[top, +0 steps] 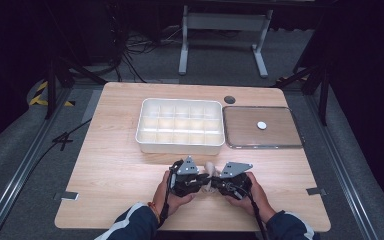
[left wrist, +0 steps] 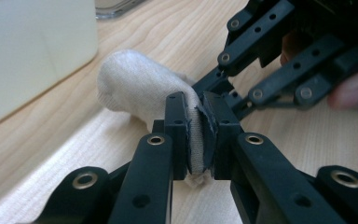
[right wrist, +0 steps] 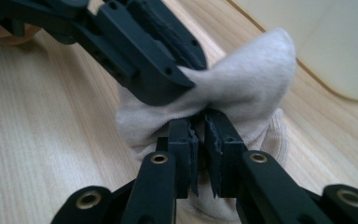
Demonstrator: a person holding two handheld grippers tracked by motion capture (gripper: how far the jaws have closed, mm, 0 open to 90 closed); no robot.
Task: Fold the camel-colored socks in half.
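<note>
In the high view, low in the centre of the frame, the left gripper (top: 203,181) and the right gripper (top: 215,183) meet tip to tip over a small off-white sock (top: 208,170) on the wooden table (top: 110,170); above them sit a white compartment box (top: 180,125) and, to its right, a metal tray (top: 262,127) bearing a white disc (top: 262,125). No writing is legible on anything. In the left gripper view, the left gripper (left wrist: 196,135) is clamped on the sock's (left wrist: 140,88) edge at mid-frame, cloth pinched between its pads, the right gripper (left wrist: 209,91) touching from the upper right. In the right gripper view, the right gripper (right wrist: 199,144) grips the bunched sock (right wrist: 247,88) at centre; the left gripper (right wrist: 186,60) bites it from the upper left.
</note>
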